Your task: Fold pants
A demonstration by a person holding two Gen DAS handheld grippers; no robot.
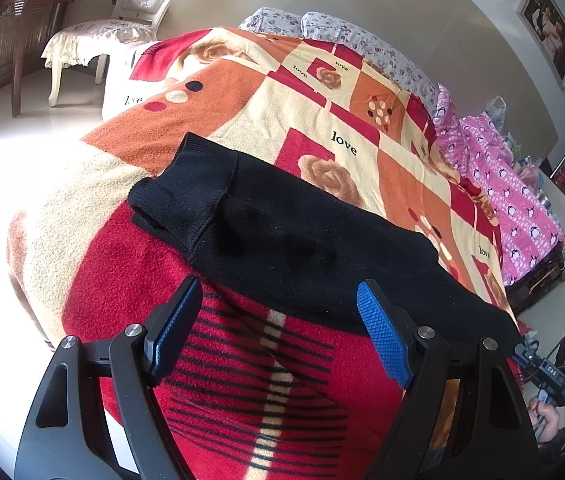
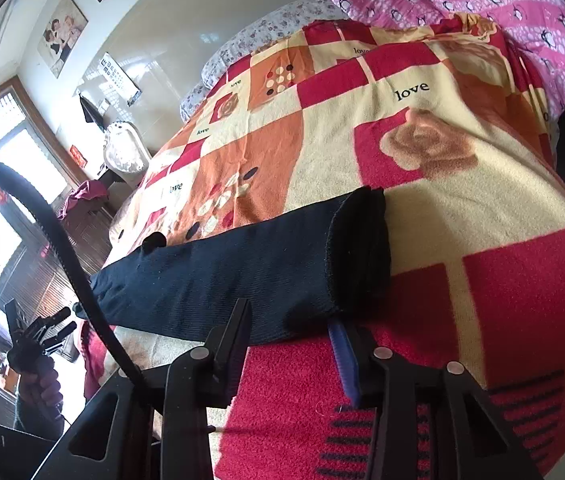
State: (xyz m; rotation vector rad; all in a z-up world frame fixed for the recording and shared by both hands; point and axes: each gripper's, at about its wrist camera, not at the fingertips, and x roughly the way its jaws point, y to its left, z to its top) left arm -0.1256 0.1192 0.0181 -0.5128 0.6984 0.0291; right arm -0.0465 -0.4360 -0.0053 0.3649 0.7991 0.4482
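Left gripper (image 1: 278, 322) hovering just short of the near edge of the black pants (image 1: 302, 240), jaws standing wide, blue pads (image 1: 382, 336) bare, nothing between them. Right gripper (image 2: 292, 344) sitting at the near edge of the pants (image 2: 218, 280), jaws partly drawn in; fingertips meeting the dark fabric's edge, but whether pinching cloth or merely touching it — cannot tell from this angle.

Pants lying flat across the patterned fleece blanket (image 1: 322, 120) covering the bed, stretching sideways in front of both grippers. Ribbed cuffs (image 1: 186, 176) showing at the far-left end in the left wrist view, one overlapping the other. In the right wrist view, folded end (image 2: 358, 248) showing layered edges just above the right gripper's right finger, rest of the garment running off to the left.

Also noting: pink penguin-print quilt (image 1: 514, 200) bunched along the far side of the bed, floral pillows (image 1: 362, 40) at the head, white upholstered chair (image 1: 130, 12) beside the bed. Black cable (image 2: 62, 248) arcing through the right wrist view. Person's hand (image 2: 38, 392) gripping the other gripper's handle, low left in that view.
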